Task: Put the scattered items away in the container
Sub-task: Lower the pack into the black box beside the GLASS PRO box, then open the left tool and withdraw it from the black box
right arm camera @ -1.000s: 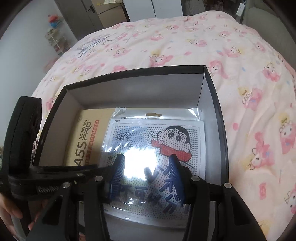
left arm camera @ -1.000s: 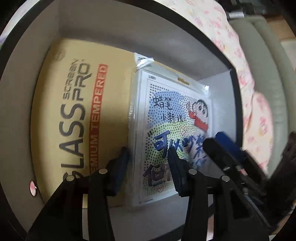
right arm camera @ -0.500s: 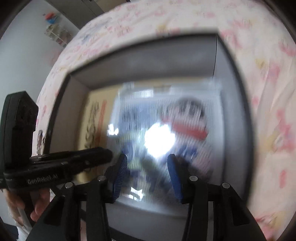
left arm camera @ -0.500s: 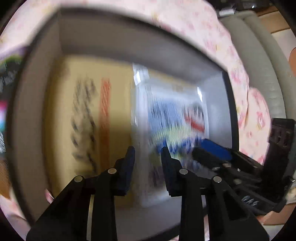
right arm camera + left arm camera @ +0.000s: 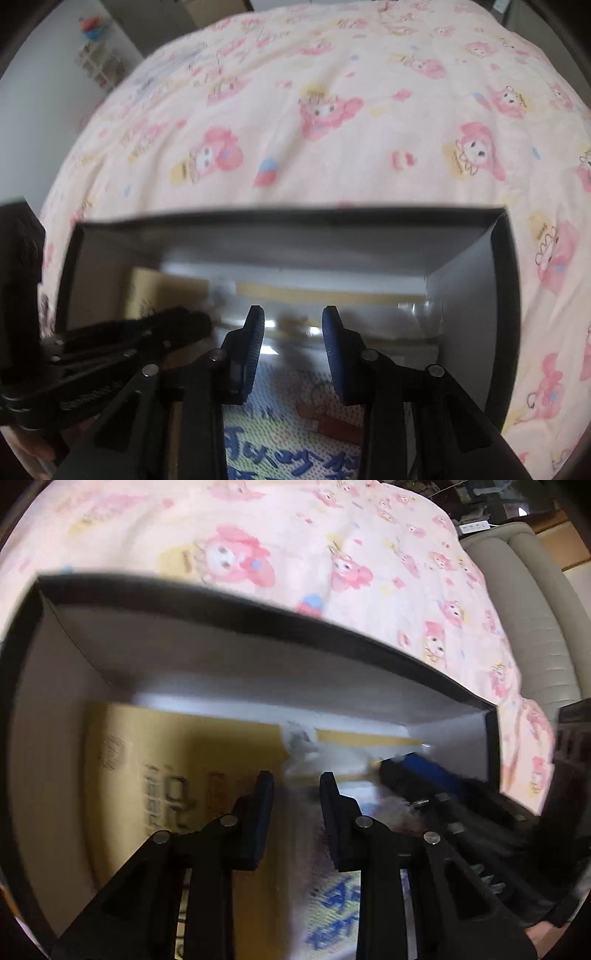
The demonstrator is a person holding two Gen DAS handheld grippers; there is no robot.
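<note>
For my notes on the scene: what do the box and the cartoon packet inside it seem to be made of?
The box looks like stiff cardboard, matte: flat grey walls, a thin black rim, sharp folded corners. The cartoon packet seems printed card in a glossy clear plastic sleeve: bright glare shows along its top edge.

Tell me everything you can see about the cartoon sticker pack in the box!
The cartoon sticker pack is a flat card in a shiny clear plastic sleeve, printed with dots, blue handwritten characters and a cartoon figure in red. It lies flat on the floor of the black box, overlapping a yellow package. Nothing grips it.
</note>
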